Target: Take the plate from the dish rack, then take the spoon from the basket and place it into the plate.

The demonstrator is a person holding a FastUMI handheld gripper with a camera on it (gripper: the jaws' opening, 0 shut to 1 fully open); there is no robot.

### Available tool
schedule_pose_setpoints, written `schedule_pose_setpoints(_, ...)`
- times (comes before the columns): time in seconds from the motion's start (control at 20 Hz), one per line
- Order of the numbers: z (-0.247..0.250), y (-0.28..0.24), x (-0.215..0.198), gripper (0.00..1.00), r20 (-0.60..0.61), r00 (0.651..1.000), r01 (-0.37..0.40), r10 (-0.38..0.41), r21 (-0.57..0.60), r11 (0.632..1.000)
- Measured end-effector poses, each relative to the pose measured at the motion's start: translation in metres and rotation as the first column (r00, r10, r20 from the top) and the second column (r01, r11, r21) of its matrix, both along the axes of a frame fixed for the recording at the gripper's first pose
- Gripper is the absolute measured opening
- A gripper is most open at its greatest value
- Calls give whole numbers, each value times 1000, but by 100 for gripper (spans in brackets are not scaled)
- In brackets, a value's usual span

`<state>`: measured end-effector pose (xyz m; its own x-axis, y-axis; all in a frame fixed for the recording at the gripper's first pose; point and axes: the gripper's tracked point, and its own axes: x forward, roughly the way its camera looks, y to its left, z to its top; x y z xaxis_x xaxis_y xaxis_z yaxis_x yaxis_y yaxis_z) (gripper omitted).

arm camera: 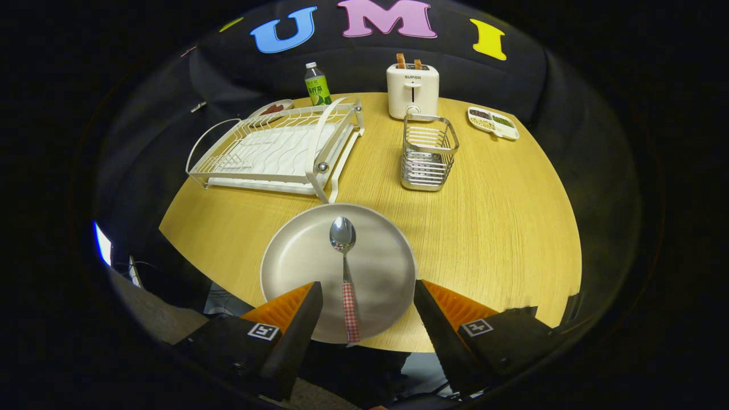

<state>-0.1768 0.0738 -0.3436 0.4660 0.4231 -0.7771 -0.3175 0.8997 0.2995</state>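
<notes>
Gripper view: tool [367,299] wide apart, holding nothing. Spoon [345,267] lying in plate [296,256] on bench [501,228], checked handle between fingers, seemingly overhanging the rim. Dish rack [279,149] and basket [428,152] beyond.

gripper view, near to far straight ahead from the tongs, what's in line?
Open tongs → spoon lying in the plate, handle between the tips → wire basket → toaster at the table's far edge.

spoon [345,267] lying in plate [338,272], between spread gripper [367,296] fingers, dish rack [279,151] beyond left, basket [428,152] beyond right
</notes>
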Motion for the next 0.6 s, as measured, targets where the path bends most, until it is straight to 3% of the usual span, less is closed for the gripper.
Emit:
schedule_pose_setpoints(0.3, 85, -16, 65, 99, 209, 975, 76, -79, 23, 997)
schedule_pose_setpoints(0.6, 181, -44, 114, 98, 430, 897, 122, -106, -11, 992)
